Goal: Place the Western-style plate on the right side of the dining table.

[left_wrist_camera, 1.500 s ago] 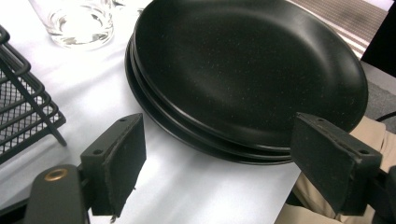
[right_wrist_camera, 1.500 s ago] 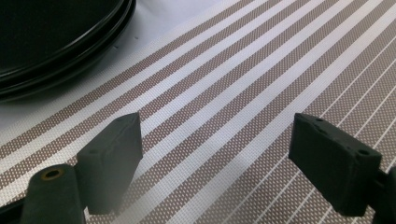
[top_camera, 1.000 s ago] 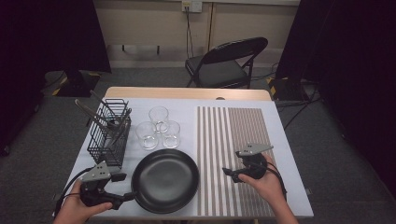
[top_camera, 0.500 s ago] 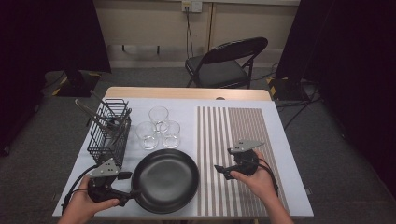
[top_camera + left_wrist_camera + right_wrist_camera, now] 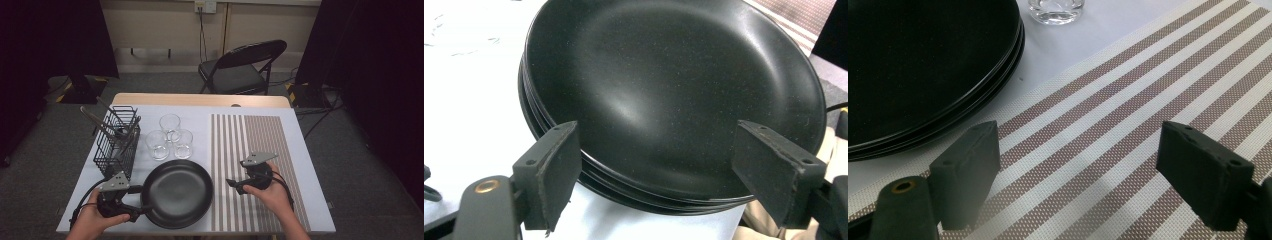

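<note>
A stack of black plates (image 5: 176, 192) lies at the table's front, left of centre. My left gripper (image 5: 141, 210) is at the stack's front left edge. In the left gripper view my left gripper (image 5: 659, 175) is open, its pads (image 5: 555, 175) spread wide, with the near rim of the plates (image 5: 664, 85) between them. My right gripper (image 5: 231, 184) hovers over the striped placemat (image 5: 252, 140), just right of the stack. In the right gripper view my right gripper (image 5: 1078, 170) is open and empty above the placemat (image 5: 1128, 85), with the plates (image 5: 923, 60) off to its left.
A black wire basket (image 5: 116, 145) holding utensils stands at the left. Three clear glasses (image 5: 170, 136) cluster behind the plates; one glass (image 5: 1055, 10) shows beyond the right jaws. A folding chair (image 5: 242, 67) stands behind the table.
My left gripper has moved right, up to the rim of the plate stack. My right gripper has shifted left across the placemat toward the stack. Both stayed open.
</note>
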Demonstrator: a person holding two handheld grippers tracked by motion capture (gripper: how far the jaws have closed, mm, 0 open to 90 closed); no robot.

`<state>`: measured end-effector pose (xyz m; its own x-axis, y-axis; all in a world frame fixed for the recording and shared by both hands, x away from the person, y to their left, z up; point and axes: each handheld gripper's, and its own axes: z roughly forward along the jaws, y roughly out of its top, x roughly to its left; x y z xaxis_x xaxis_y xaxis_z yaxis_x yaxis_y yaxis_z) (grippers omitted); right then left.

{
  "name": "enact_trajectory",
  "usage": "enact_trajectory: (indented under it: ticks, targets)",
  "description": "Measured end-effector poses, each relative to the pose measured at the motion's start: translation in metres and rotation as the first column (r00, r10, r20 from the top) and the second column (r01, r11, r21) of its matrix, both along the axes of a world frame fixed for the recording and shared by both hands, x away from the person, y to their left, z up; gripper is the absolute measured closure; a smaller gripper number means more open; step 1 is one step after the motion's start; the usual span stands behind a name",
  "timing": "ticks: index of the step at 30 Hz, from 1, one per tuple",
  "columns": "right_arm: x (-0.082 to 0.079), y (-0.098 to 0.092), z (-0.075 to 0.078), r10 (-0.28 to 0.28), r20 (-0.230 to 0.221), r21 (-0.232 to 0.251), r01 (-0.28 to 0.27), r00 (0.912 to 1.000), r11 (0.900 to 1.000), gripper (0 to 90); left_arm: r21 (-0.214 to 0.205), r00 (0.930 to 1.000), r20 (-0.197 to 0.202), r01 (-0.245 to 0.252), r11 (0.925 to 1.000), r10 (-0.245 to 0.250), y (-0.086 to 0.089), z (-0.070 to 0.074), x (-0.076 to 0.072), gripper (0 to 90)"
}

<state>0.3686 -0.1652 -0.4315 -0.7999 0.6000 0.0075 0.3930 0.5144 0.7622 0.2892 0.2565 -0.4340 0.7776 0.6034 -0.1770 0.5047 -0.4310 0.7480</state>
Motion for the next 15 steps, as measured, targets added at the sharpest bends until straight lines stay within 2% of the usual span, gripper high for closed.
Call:
enact_trajectory:
  ticks: [8, 15]
  targets:
    - [-0.0028, 0.0008, 0.0021, -0.001, 0.003, 0.007, 0.001, 1.0000, 1.0000, 16.0, 0.006, 0.9998, -0.013, -0.011, 0.9999, 0.011, -0.0024, -0.0024, 0.0009, 15.0]
    - [-0.0030, 0.0010, 0.0017, -0.001, 0.003, 0.002, 0.001, 1.0000, 1.0000, 15.4, 0.023, 0.9999, 0.004, -0.009, 0.9997, 0.009, -0.0022, -0.0018, -0.0004, 18.5]
